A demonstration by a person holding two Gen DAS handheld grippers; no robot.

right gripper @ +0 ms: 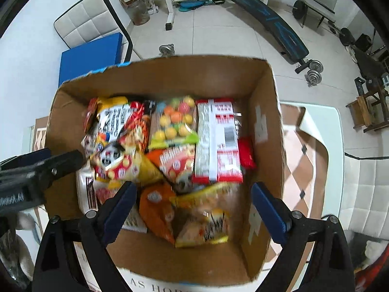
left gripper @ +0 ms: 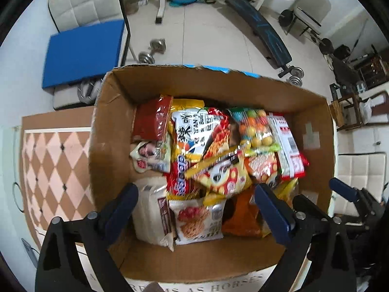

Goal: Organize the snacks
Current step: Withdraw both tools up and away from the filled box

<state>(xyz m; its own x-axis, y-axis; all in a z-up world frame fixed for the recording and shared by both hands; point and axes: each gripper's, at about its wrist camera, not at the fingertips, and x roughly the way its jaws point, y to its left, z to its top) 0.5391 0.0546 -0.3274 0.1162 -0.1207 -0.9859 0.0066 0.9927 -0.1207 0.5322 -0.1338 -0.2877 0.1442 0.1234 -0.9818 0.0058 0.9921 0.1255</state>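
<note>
An open cardboard box [left gripper: 114,126] [right gripper: 265,112] holds a pile of snack packets. Among them are a bag of coloured gumballs [left gripper: 255,126] [right gripper: 177,121], a red-and-white packet [left gripper: 289,146] [right gripper: 216,141], a yellow panda packet [left gripper: 223,172] [right gripper: 116,163], an orange bag [left gripper: 243,216] [right gripper: 158,209] and a white noodle packet [left gripper: 197,219]. My left gripper [left gripper: 197,209] is open and empty above the near end of the box. My right gripper [right gripper: 194,209] is open and empty above the orange bag and a blurred yellow packet [right gripper: 206,219]. The right gripper also shows at the right edge of the left wrist view [left gripper: 350,194].
The box stands on a table with a diamond-patterned mat [left gripper: 48,160] [right gripper: 306,160]. White padded chairs [left gripper: 82,2] [right gripper: 369,189], a blue pad [left gripper: 80,51], dumbbells [left gripper: 153,51] and a sit-up bench [left gripper: 265,29] stand around on the tiled floor.
</note>
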